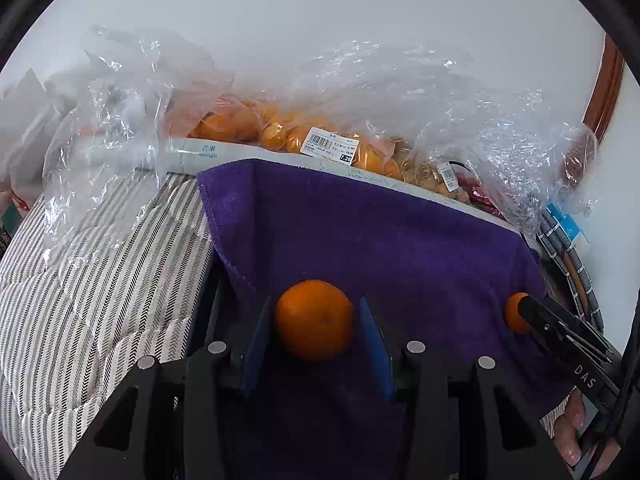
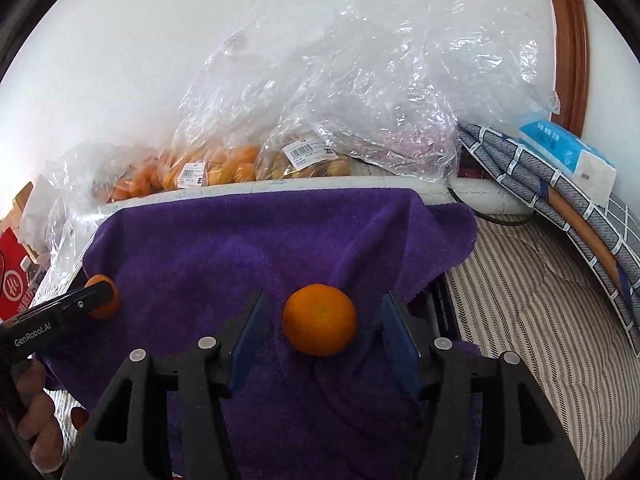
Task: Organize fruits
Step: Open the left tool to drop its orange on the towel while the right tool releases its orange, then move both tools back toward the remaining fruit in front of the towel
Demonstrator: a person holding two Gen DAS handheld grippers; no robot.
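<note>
Two oranges rest on a purple towel. In the left wrist view one orange lies between the blue pads of my left gripper; the pads stand close beside it with slim gaps. The second orange sits between the pads of my right gripper, which is open with clear space on both sides. Each view also shows the other orange, partly hidden behind the other gripper's black finger.
Clear plastic bags of oranges and small brown fruit lie behind the towel on a white box. Striped bedding surrounds it. A tissue pack lies at the right. A person's hand holds each gripper.
</note>
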